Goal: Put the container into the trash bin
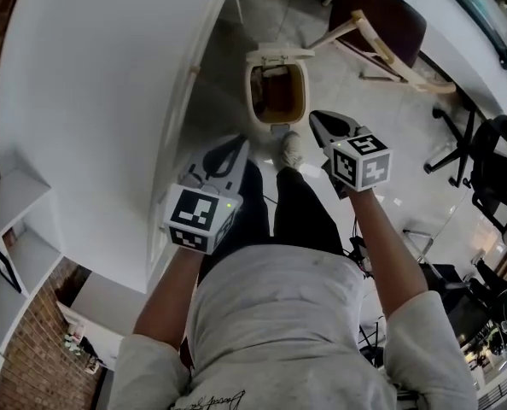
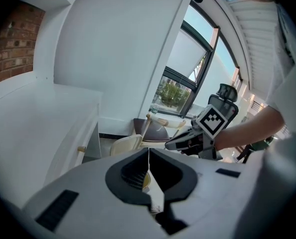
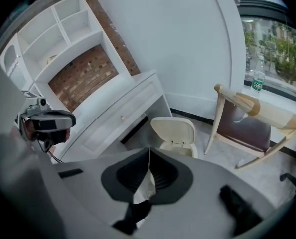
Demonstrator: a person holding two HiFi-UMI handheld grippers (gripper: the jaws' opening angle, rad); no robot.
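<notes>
Container: not made out in any view. The trash bin (image 1: 250,96) stood on the floor with its lid (image 1: 279,55) tipped up. Its inside showed brown, too blurred to tell what lay there.

Right claw (image 1: 315,116) hung above the bin's near edge. Its jaws were pressed together with nothing between them, as read in the right gripper view (image 3: 149,151), with the bin's raised lid (image 3: 174,131) just beyond the tips.

Left claw (image 1: 241,141) was lower and to the left, beside the white tabletop (image 1: 91,101). Its jaws were likewise pressed together and empty (image 2: 148,151).

A pale shoe (image 1: 291,149) was planted near the bin's front. A wooden chair (image 3: 252,123) stood on the bin's far side, and a bottle (image 3: 256,81) was on the window ledge behind it.
</notes>
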